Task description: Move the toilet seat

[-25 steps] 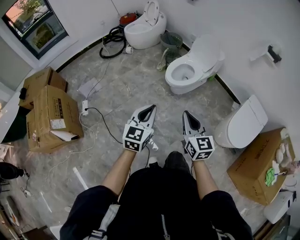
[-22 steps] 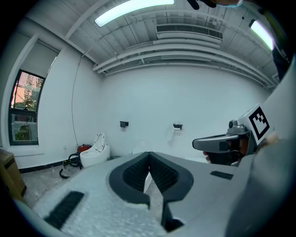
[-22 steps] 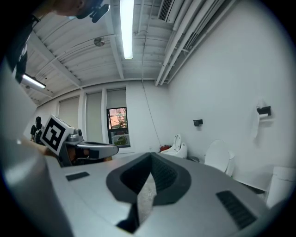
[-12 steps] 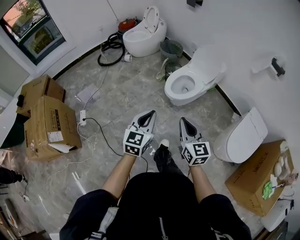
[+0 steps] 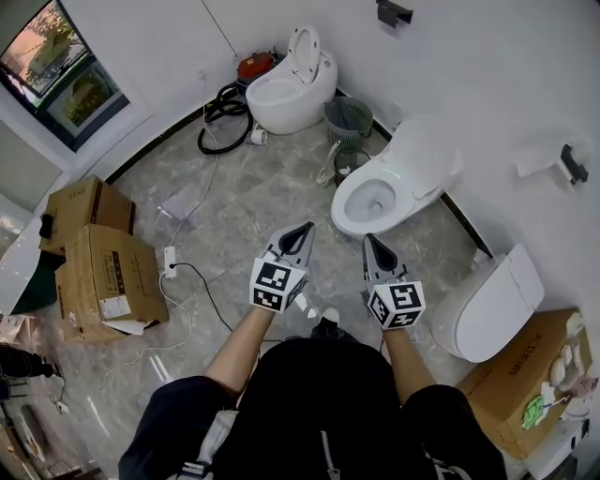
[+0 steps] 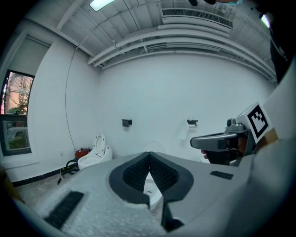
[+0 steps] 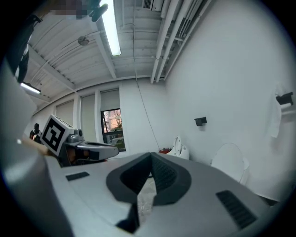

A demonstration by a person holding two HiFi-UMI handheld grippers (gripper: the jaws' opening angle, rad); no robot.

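Room: bathroom showroom with a grey marbled floor, white walls and a window at the upper left of the head view.
Toilets: three white units along the right wall: a far toilet with its lid up, a middle toilet and a near toilet with its lid shut.
Toilet seat: appears to lie flat on the bowl of the middle toilet. The lid behind it is raised toward the wall. The bowl is open.
Left gripper: held level over the floor, pointing toward the middle toilet and short of the bowl. Its fingers are pressed together with nothing between them.
Right gripper: held beside the left one, its tip just short of the front of the bowl and not touching it. Its fingers are together and carry nothing.
Person: forearms extend from dark clothing at the bottom of the head view, one gripper in each hand.
Left side of floor: two cardboard boxes, with a power strip and white cable beside them.
Far corner: coiled black hose next to the far toilet, and a mesh bin between the far and middle toilets.
Right edge: another cardboard box beside the near toilet.
Wall fittings: a dark bracket above the middle toilet and a paper holder further right.
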